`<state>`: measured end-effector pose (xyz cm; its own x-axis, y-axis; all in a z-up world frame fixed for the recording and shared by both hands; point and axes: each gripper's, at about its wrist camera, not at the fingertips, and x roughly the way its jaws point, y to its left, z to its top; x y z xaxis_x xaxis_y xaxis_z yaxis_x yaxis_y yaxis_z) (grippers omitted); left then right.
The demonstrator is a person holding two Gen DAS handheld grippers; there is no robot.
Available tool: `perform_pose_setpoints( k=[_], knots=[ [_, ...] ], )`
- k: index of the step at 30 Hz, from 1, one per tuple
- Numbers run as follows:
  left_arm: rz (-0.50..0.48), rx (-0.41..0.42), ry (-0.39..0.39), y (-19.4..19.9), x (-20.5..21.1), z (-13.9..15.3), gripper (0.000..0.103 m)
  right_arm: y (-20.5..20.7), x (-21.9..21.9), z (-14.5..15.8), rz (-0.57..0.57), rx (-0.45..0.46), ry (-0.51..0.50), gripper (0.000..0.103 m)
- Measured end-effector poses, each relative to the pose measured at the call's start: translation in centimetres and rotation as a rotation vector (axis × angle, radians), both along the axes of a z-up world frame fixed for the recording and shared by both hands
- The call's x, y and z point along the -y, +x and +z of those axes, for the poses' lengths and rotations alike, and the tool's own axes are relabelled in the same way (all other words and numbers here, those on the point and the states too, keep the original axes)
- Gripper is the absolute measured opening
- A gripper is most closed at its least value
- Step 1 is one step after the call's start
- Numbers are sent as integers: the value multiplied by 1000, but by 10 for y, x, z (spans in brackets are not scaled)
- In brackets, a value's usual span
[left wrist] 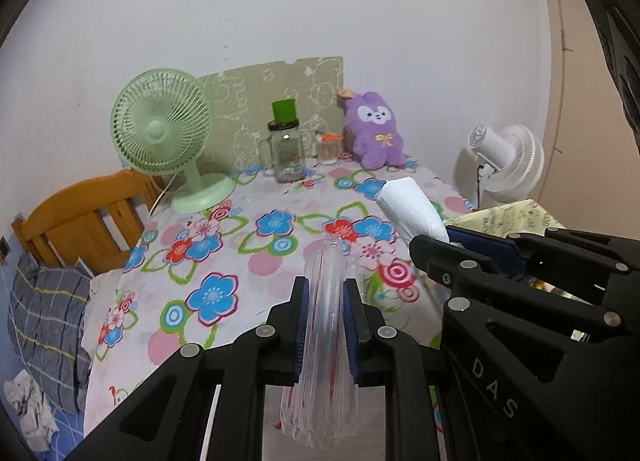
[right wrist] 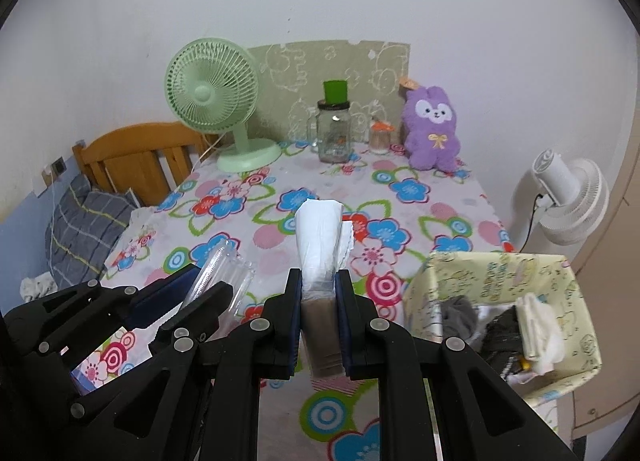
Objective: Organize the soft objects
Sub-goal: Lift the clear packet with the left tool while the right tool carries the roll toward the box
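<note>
Grippers [left wrist: 326, 325] [right wrist: 318, 315] pinch clear wrapper [left wrist: 324, 337], apparently tissues [right wrist: 320, 237].

a green fan [left wrist: 162, 129], glass jar [left wrist: 286, 153] and white fan [right wrist: 568, 197] by the floral tablecloth [left wrist: 240, 245].

Table [right wrist: 440, 217] against the back wall; bed headboard [right wrist: 132, 153] and pillow [right wrist: 84, 221] off its left edge. Along the table's back edge, left to right: desk fan [right wrist: 214, 97], jar [right wrist: 334, 133] with a cup [right wrist: 335, 92] on its lid, small container [right wrist: 379, 139], plush toy [right wrist: 432, 129]. Patterned board [right wrist: 332, 77] stands behind them against the wall. Second fan [right wrist: 568, 197] stands beyond the table's right edge. Open box [right wrist: 496, 273] at the table's near right corner, soft items inside. Left gripper [left wrist: 326, 325] clamps a plastic bag [left wrist: 324, 341] above the near table; right gripper [right wrist: 318, 313], just to its right, clamps a tissue pack [right wrist: 320, 237].
</note>
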<state>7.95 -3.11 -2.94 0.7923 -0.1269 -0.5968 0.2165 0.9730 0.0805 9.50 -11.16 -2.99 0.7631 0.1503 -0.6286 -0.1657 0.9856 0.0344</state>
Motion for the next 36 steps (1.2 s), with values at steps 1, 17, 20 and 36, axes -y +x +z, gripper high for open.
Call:
perform_pose_setpoints(
  k=[1,17,20,36],
  knots=[
    [-4,3,-2,-1,3,1,15,-1,3,2,-3,5,-1,19],
    [-88,13,-20,0,60,8,15,-9,61,12,-69,45,-20,19],
    [-108,13,-22,2,72,8,16,-9,74,12,-93,48,-20,19],
    [-205,-18,-39,18,127,0,17,-4,131,5,-180,26,-1,19]
  ],
)
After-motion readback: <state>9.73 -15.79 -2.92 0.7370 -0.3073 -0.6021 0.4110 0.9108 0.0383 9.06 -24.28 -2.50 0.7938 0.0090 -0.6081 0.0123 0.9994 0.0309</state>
